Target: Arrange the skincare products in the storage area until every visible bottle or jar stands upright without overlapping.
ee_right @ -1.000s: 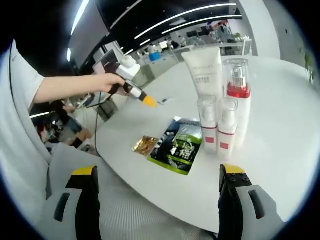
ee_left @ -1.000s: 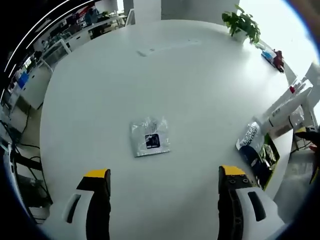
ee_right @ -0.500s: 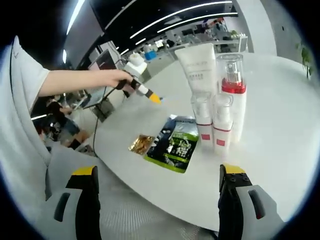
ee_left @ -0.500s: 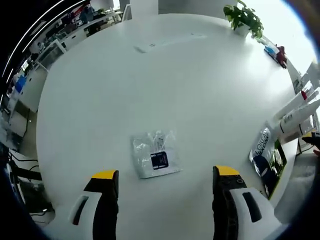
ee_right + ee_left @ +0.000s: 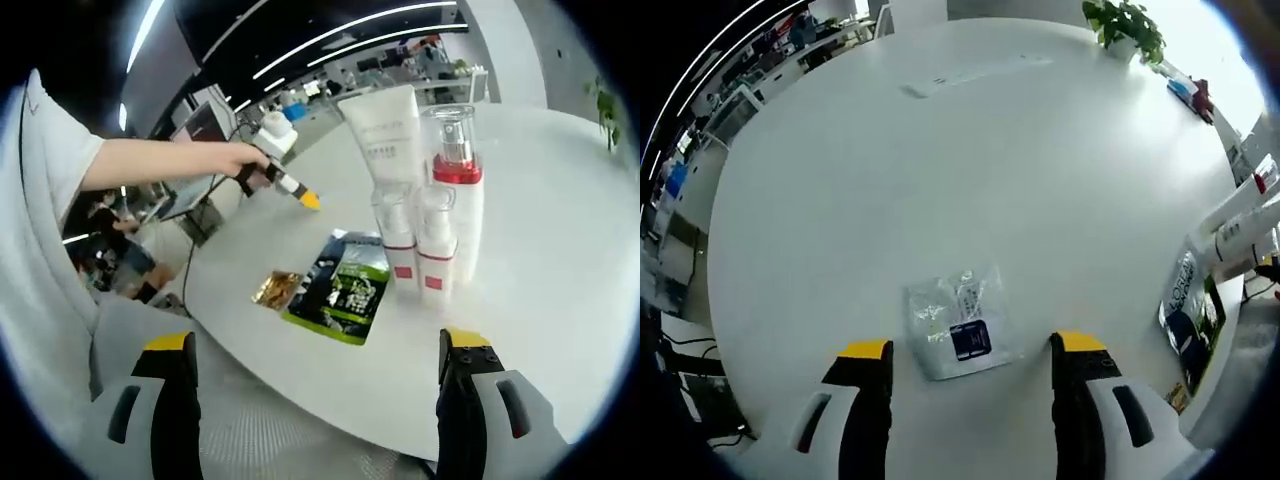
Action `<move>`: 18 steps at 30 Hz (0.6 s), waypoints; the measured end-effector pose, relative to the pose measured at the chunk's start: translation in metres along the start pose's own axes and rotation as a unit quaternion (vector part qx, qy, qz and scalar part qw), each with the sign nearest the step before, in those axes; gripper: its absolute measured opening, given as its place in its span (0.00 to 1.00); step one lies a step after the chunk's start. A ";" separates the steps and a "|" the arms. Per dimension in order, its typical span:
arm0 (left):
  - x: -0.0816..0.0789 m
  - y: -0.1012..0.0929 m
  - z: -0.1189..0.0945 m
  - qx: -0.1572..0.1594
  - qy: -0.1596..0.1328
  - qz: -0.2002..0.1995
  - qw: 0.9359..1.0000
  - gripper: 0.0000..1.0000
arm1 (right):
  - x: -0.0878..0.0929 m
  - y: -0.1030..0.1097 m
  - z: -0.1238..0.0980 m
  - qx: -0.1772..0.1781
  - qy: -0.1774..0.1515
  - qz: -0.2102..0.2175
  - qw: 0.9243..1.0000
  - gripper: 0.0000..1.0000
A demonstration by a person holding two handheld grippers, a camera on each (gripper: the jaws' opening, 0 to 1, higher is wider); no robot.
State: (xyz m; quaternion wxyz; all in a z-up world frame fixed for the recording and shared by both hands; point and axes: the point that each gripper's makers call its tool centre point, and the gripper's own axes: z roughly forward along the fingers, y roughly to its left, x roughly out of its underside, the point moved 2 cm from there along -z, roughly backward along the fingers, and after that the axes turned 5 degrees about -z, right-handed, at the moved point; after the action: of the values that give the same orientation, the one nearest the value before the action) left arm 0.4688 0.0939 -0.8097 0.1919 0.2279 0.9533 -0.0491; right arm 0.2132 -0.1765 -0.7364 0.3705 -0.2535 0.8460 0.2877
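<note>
**Desk:** Where do the tongs stand over the white table (image 5: 970, 150)?

**Photographer:** The left gripper (image 5: 970, 350) hangs with its jaws apart and nothing between them; a clear sachet (image 5: 958, 322) with a dark label lies flat between the yellow tips, at 6 o'clock in the left gripper view. The right gripper (image 5: 318, 345) is also spread wide and empty, near the table edge; across the table, at 10 o'clock in the right gripper view, a hand holds the other tool.

**Desk:** And the products?

**Photographer:** In the right gripper view, a white tube (image 5: 385, 130), a red-collared pump bottle (image 5: 455, 180) and two small spray bottles (image 5: 395, 245) stand upright in a tight cluster at 1 o'clock; whether they touch I cannot tell. A green-and-black packet (image 5: 345, 290) lies flat at centre, a small gold sachet (image 5: 276, 288) just beside it at 9 o'clock.

**Desk:** Progress?

**Photographer:** The bottles look settled; what appears left is the flat packaging, chiefly the lone sachet well apart from the group, which the left tongs seem poised to take.
</note>
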 end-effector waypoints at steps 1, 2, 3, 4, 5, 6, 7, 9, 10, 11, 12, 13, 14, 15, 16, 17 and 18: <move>-0.001 0.001 0.001 0.001 -0.002 0.002 1.000 0.65 | 0.000 0.000 0.000 0.000 0.000 0.000 1.000 0.99; -0.001 0.002 0.001 0.001 -0.001 0.003 1.000 0.65 | 0.000 0.000 0.000 0.001 0.000 0.000 1.000 0.99; -0.001 -0.001 0.000 0.003 -0.001 0.008 1.000 0.65 | 0.000 0.000 0.000 0.001 0.001 0.000 1.000 0.99; -0.001 -0.001 -0.001 0.003 -0.001 0.010 1.000 0.65 | 0.000 0.000 0.000 0.001 0.001 0.000 1.000 0.99; -0.001 -0.001 -0.001 0.004 -0.001 0.010 1.000 0.64 | 0.000 -0.001 0.000 0.002 0.001 0.000 1.000 0.99; -0.001 -0.001 -0.001 0.005 -0.001 0.011 1.000 0.62 | 0.000 -0.001 0.000 0.002 0.001 0.000 1.000 0.99; -0.001 -0.001 -0.001 0.006 -0.002 0.012 1.000 0.60 | 0.000 -0.001 0.000 0.002 0.001 0.000 1.000 0.99; -0.003 0.002 -0.001 0.009 -0.006 0.017 1.000 0.51 | 0.001 -0.001 0.001 0.002 0.002 0.000 1.000 0.99; -0.003 0.002 -0.003 0.011 -0.008 0.019 1.000 0.45 | 0.001 -0.001 0.001 0.002 0.002 0.000 1.000 0.99; -0.002 0.000 -0.004 0.013 -0.009 0.022 1.000 0.40 | 0.001 -0.001 0.001 0.002 0.002 0.000 1.000 0.99; -0.001 0.000 -0.002 0.013 -0.009 0.020 1.000 0.40 | 0.001 -0.001 0.001 0.002 0.002 0.000 1.000 0.99; -0.001 0.001 -0.001 0.013 -0.009 0.020 1.000 0.40 | 0.001 -0.001 0.000 0.003 0.002 -0.001 1.000 0.99; -0.001 0.002 -0.001 0.012 -0.008 0.020 1.000 0.40 | 0.001 -0.001 0.000 0.003 0.002 -0.001 1.000 0.99; -0.002 0.003 0.000 0.012 -0.009 0.021 1.000 0.40 | 0.001 -0.001 0.000 0.003 0.002 -0.001 1.000 0.99; -0.002 0.003 -0.001 0.012 -0.009 0.021 1.000 0.40 | 0.001 -0.001 0.000 0.003 0.002 -0.001 1.000 0.99; -0.001 0.001 -0.002 0.011 -0.009 0.022 1.000 0.40 | 0.001 -0.001 0.000 0.003 0.002 -0.002 1.000 0.99; -0.001 0.000 -0.002 0.007 -0.007 0.030 0.999 0.39 | 0.000 -0.001 0.000 0.003 0.001 -0.002 1.000 0.99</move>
State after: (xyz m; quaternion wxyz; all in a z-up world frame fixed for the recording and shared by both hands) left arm 0.4690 0.0938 -0.8074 0.1987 0.2576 0.9442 -0.0516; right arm 0.2137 -0.1773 -0.7369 0.3707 -0.2543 0.8470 0.2836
